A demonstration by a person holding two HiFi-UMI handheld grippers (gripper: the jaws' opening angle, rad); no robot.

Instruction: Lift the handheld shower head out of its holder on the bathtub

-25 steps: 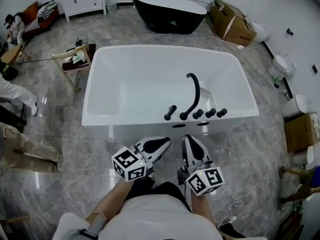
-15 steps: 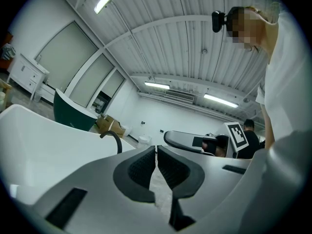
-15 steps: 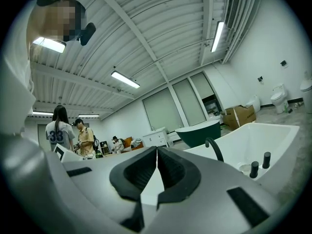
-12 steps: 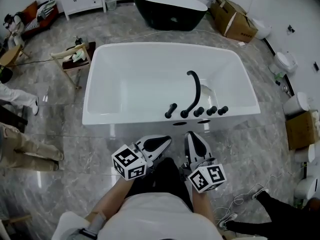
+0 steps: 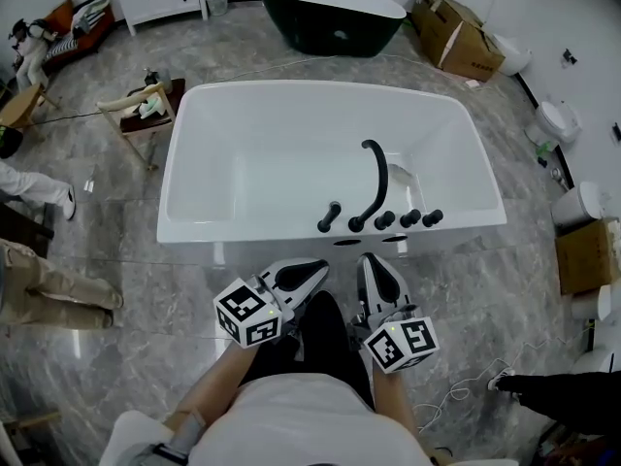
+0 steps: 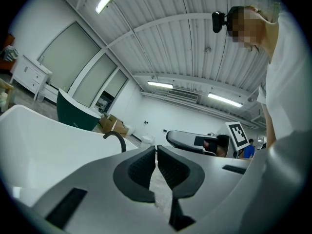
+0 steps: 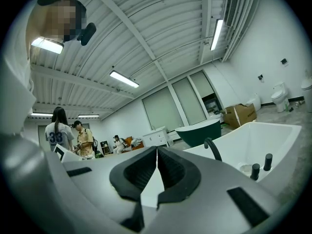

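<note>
The white bathtub (image 5: pixel 243 236) stands in front of me in the head view. On its near rim sit a curved black spout (image 5: pixel 378 178), a row of black knobs (image 5: pixel 408 218) and, left of them, the black handheld shower head (image 5: pixel 330 217) tilted in its holder. My left gripper (image 5: pixel 315 268) and right gripper (image 5: pixel 372 263) hover side by side short of the rim, both shut and holding nothing. The left gripper view shows shut jaws (image 6: pixel 156 150) with the spout (image 6: pixel 117 139) beyond. In the right gripper view the shut jaws (image 7: pixel 157 152) face the spout (image 7: pixel 213 147) and knobs (image 7: pixel 267 161).
A dark freestanding tub (image 5: pixel 330 13) and cardboard boxes (image 5: pixel 473 42) stand beyond the white one. A wooden stool (image 5: pixel 146 115) is at its left, toilets (image 5: pixel 558 119) at the right. People stand at the left (image 5: pixel 39 280). A cable (image 5: pixel 456 391) lies on the floor.
My right gripper has edged slightly toward the tub rim. The left one has stayed put. A person at the lower right has shifted across the floor.
</note>
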